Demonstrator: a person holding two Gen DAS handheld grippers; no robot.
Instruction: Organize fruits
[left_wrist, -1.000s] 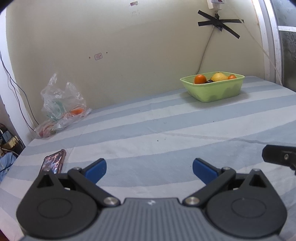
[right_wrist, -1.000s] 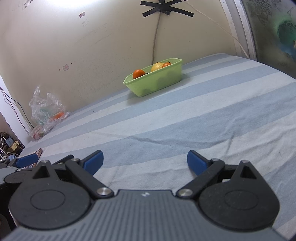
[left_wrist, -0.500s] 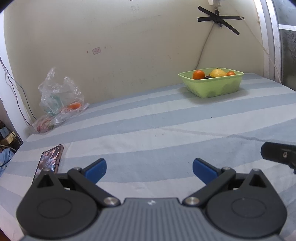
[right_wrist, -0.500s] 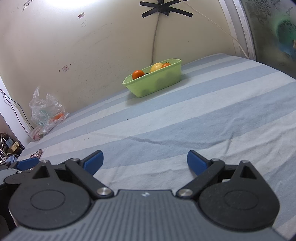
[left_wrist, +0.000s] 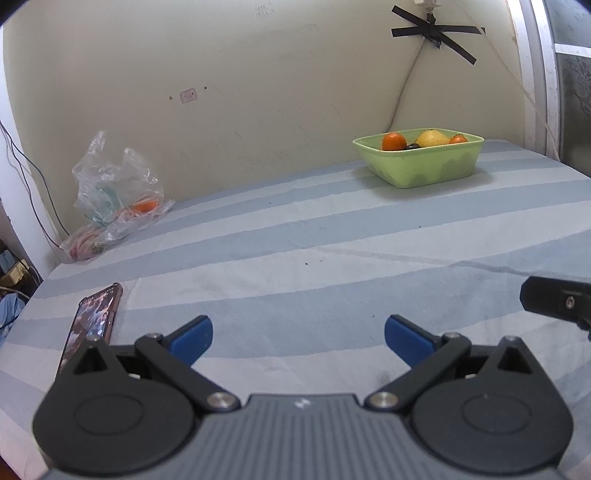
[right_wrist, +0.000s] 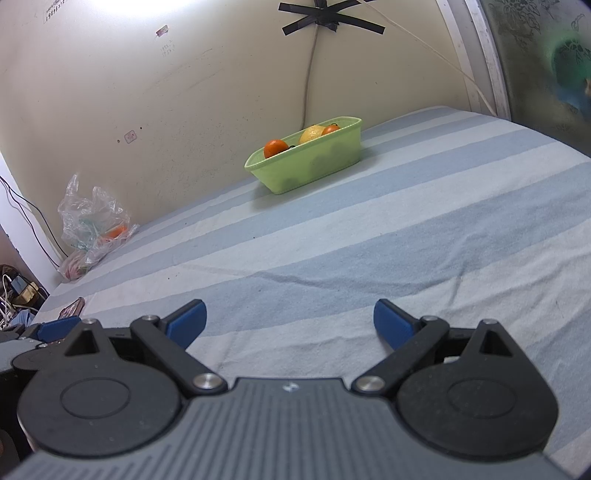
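Note:
A light green tub stands at the far side of the striped bedsheet, near the wall. It holds an orange, a yellow lemon, a smaller orange fruit and something dark between them. My left gripper is open over the near part of the sheet, nothing between its blue pads. My right gripper is open too, empty and far from the tub.
A clear plastic bag with an orange fruit inside lies at the far left by the wall. A phone rests on the sheet at the near left. Cables hang down the wall. The sheet's right edge borders a window frame.
The left wrist view has tilted and drawn back a little: tub and bag sit lower than half a second ago. The right wrist view hardly differs. Both grippers stay open.

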